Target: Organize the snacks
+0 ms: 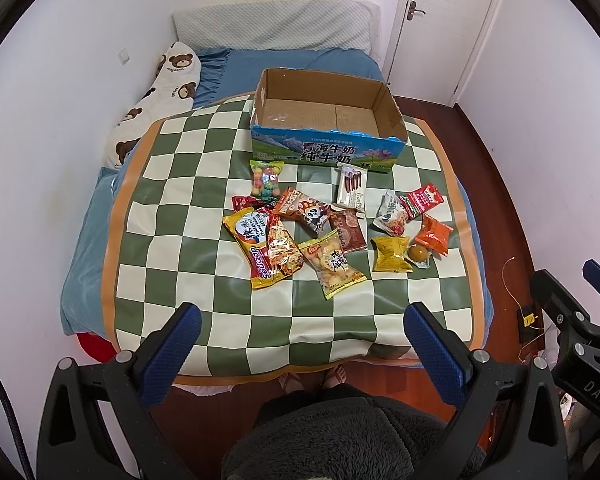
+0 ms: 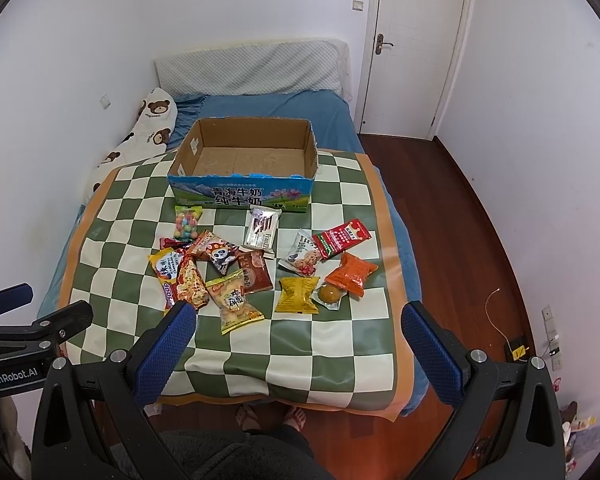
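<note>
Several snack packets lie scattered on a green-and-white checkered mat (image 1: 180,184) (image 2: 340,344) on the bed. Among them are a candy-ball bag (image 1: 265,178) (image 2: 187,222), a yellow packet (image 1: 390,255) (image 2: 297,295), an orange packet (image 1: 433,234) (image 2: 352,273) and a biscuit bag (image 1: 332,262) (image 2: 233,302). An empty open cardboard box (image 1: 392,114) (image 2: 312,152) stands behind them. My left gripper (image 1: 302,326) and right gripper (image 2: 298,324) are both open and empty, held above the mat's near edge, apart from the snacks.
A bear-print pillow (image 1: 156,96) (image 2: 140,132) lies at the left by the wall. A white door (image 1: 440,20) (image 2: 412,48) is at the back right. Wood floor (image 2: 440,208) runs along the bed's right side, with a cable (image 2: 496,312) on it.
</note>
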Tool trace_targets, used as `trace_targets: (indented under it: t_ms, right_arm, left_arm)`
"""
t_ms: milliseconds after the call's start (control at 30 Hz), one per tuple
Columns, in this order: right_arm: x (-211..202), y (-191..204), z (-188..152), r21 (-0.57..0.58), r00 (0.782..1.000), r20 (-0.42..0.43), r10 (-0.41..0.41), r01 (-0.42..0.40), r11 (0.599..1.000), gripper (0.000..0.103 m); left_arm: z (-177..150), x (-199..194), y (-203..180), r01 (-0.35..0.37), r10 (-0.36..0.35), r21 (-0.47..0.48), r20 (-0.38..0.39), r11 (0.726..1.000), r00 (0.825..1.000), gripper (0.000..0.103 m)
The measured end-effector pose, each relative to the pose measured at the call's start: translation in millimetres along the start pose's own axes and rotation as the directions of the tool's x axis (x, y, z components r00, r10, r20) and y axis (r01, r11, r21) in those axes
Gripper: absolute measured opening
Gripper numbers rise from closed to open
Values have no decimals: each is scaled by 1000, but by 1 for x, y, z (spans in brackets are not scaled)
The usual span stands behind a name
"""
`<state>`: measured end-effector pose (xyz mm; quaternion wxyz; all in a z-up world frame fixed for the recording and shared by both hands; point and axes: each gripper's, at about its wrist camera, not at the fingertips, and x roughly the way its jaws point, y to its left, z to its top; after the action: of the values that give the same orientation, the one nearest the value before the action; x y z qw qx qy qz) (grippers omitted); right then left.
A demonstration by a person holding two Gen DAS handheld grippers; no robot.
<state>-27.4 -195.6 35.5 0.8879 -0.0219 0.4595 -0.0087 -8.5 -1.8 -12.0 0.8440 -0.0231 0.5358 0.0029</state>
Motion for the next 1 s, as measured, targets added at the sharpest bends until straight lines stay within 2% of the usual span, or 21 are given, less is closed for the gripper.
trace_targets:
  t_ms: [833, 1000]
  right_arm:
    - [2, 10, 4, 14, 1000, -14, 15, -15, 1000, 103]
    - [26, 11, 7, 40, 999, -26, 32, -31, 999, 103]
  left_arm:
    - [6, -5, 6, -3, 3, 3, -6, 1000, 1000, 103]
    - [16, 20, 24, -42, 41, -28, -25, 999, 999, 103]
